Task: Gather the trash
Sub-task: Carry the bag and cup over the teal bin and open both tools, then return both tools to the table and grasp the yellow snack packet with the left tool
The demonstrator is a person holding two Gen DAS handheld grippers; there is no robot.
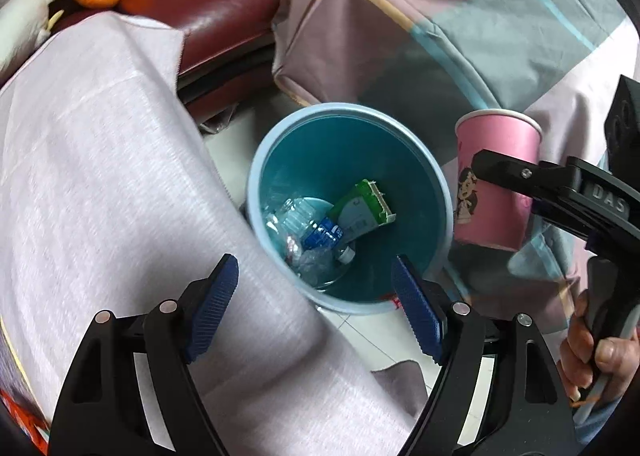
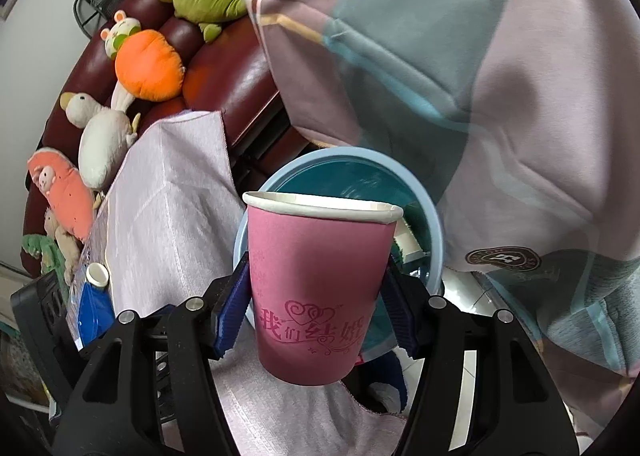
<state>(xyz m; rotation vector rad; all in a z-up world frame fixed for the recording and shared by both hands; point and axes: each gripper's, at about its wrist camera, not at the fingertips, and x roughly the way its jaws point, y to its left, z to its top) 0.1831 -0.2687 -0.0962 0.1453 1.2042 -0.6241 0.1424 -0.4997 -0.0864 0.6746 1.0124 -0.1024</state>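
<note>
Already the left gripper (image 1: 316, 284) hangs over the blue wastebasket (image 1: 438, 179) with its jaws spread wide and nothing between them; a crushed plastic bottle (image 1: 310, 232) and a green carton (image 1: 360, 203) lie at the bottom, so that share of the trash looks dealt with. Beside it, the right gripper (image 2: 316, 296) is clamped on an upright pink paper cup (image 2: 316, 288), held just above the basket's rim and not yet dropped. Another capped bottle (image 2: 94, 296) on the cloth-covered table (image 2: 168, 215) probably remains.
</note>
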